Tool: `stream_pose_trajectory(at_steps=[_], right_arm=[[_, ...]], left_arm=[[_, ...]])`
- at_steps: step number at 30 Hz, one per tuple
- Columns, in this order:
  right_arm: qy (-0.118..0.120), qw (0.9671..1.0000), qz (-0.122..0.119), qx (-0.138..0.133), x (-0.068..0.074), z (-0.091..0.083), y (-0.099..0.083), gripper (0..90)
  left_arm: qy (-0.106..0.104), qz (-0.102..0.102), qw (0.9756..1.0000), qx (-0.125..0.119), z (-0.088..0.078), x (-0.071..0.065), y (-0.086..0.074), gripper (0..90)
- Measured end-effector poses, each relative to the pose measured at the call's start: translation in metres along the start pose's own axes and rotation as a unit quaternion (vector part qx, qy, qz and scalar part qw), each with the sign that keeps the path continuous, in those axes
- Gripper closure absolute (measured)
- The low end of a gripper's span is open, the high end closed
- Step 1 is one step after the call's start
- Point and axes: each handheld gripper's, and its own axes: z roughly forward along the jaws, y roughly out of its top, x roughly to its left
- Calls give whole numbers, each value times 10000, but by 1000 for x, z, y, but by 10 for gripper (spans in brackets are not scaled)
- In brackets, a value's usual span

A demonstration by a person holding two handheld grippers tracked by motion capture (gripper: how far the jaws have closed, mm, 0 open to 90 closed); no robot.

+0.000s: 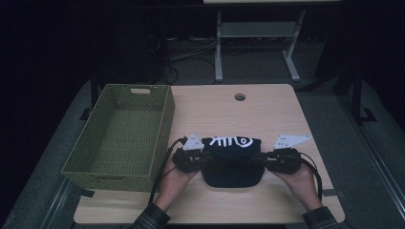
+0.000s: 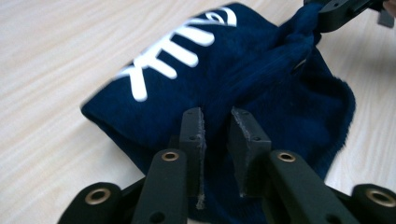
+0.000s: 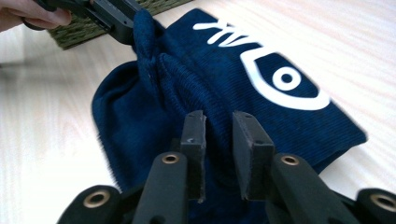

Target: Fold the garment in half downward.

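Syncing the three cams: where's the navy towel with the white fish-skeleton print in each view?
High view: the navy towel lies at the table's near centre, between the left gripper and the right gripper.
Left gripper view: towel centre to right, beyond the jaws.
Right gripper view: towel centre, beyond the jaws.
Shared landmark: the white fish-skeleton print.

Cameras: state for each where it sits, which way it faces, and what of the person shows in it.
High view: above the person's side, facing forward and down on the table; both forearms and hands show.
Left gripper view: rides the left gripper, looking along its jaws at the navy cloth.
Right gripper view: rides the right gripper, facing the green basket; fingers show.
Shared: the cloth's white fish print.
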Motion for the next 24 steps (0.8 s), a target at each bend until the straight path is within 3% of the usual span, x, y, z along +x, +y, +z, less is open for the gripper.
stream_pose_trajectory(at_steps=[8,15,18,22,24], right_arm=[[170,9998,57,-63,13,-11,-6,645],[213,9989,43,-426,18,-32,6,629],[152,9988,64,-457,13,-34,11,679],[123,9990,62,-435,2,-27,16,826],[119,9995,61,-288,-5,-18,18,882]], left_arm=[[-72,86,9999,14,-13,-11,-5,651],[-44,181,9994,-293,-35,-14,5,621],[-80,170,9989,-432,-39,-10,12,692],[-94,152,9987,-468,-36,-1,23,856],[-110,119,9987,-476,-30,3,29,896]])
